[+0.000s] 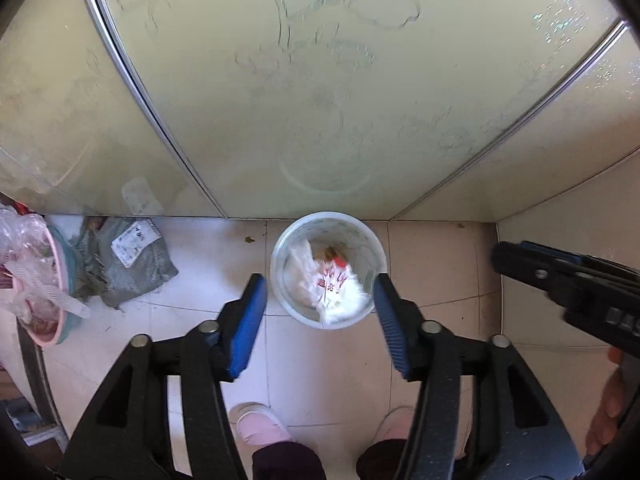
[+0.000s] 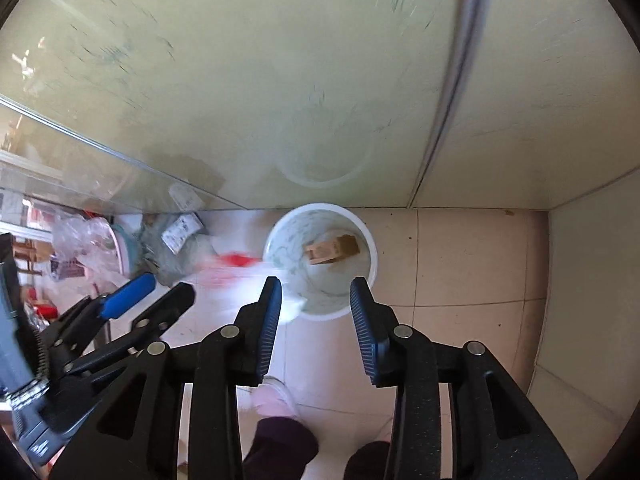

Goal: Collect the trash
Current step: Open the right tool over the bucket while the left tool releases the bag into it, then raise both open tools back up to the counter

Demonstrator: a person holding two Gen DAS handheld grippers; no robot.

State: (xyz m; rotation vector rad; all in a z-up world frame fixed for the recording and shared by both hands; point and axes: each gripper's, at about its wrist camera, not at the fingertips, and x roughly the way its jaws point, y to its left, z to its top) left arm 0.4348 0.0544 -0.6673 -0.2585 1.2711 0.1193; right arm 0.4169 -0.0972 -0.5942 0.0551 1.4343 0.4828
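Observation:
A white trash bucket [image 1: 280,280] stands on the tiled floor against a glass door; it also shows in the right wrist view [image 2: 370,248]. My left gripper [image 1: 320,300] is open above it. A white wrapper with red print [image 1: 334,284] is blurred in the air over the bucket's mouth, free of the jaws. In the right wrist view the same wrapper [image 2: 240,270] is a red and white streak left of the bucket. Brown cardboard scraps [image 2: 332,250] lie in the bucket. My right gripper [image 2: 316,304] is open and empty over the bucket's near rim.
A grey mailer bag with a white label [image 1: 132,264] lies on the floor left of the bucket. A pink and teal basin [image 1: 44,284] with clear plastic stands further left. A wall [image 1: 568,264] closes the right side. Pink slippers [image 1: 260,424] are below.

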